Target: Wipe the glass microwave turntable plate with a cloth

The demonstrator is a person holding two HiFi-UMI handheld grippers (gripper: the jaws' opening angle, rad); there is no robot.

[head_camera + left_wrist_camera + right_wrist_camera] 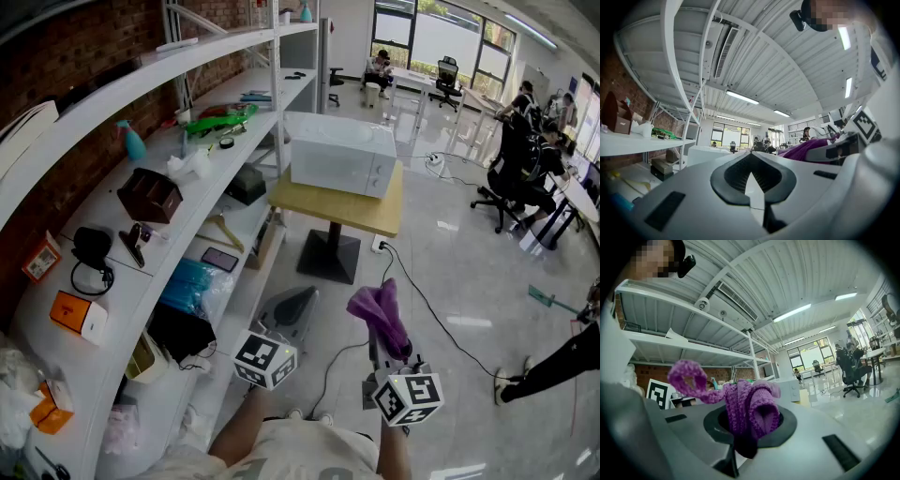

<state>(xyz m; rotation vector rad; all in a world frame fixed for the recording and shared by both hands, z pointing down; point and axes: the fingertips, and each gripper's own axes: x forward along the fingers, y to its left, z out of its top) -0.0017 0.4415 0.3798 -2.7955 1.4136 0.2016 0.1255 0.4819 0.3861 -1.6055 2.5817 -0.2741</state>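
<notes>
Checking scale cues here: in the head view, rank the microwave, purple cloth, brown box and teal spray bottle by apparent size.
Largest, the microwave.
Next, the purple cloth and brown box look about alike; the cloth is nearer the camera, so unranked.
Smallest, the teal spray bottle.

Readable text: none in any of the three views.
Left marker cube (265, 359): black-and-white square patterns only, well in front of the microwave (342, 154); no letters or digits.
Right marker cube (409, 397): the same kind of pattern, no letters or digits.
Orange box (78, 315): on the shelf far left of the microwave; it has a white end panel, with print too small to read.
Orange-and-white packet (42, 258): on the same shelf, also left of the microwave; its print is too small to read.
Microwave faces: any marking is too small to tell.
Person's shirt (319, 469): grey print, cut off at the frame edge and unreadable.
</notes>
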